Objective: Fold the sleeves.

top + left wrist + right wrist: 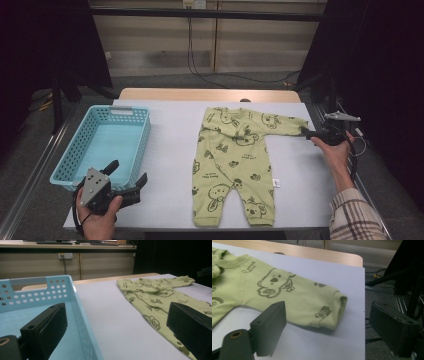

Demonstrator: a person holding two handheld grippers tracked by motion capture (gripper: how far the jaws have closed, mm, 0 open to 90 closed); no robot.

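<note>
Cotton is what I judge I am dealing with: the yellow-green baby romper (pixel 235 165) lies spread flat on the worktop (pixel 170 150), printed side up, legs toward me. It looks light, thin and limp, so I expect it to drape and fold wherever I lift it, and it will drag across the grey cover rather than slide as 1 piece. Nothing about it is fragile, though a shallow pinch may slip off a single layer.

My right gripper (pixel 312 134) sits at the far right edge of the worktop, level with the outstretched sleeve. In the right gripper view the sleeve cuff (pixel 338 307) lies just ahead of and between the 2 jaws, which stand well apart with no pad touching the cloth; it has hold of nothing. That rolled cuff is the thickest, firmest bit within reach, so I would bite there, deep enough to catch both layers.

My left gripper (pixel 131 181) hangs near the front left corner, jaws wide and empty, with the blue basket (pixel 100 131) directly ahead-left of it and the romper well off to its right. The near leg hem would be its natural hold.
</note>
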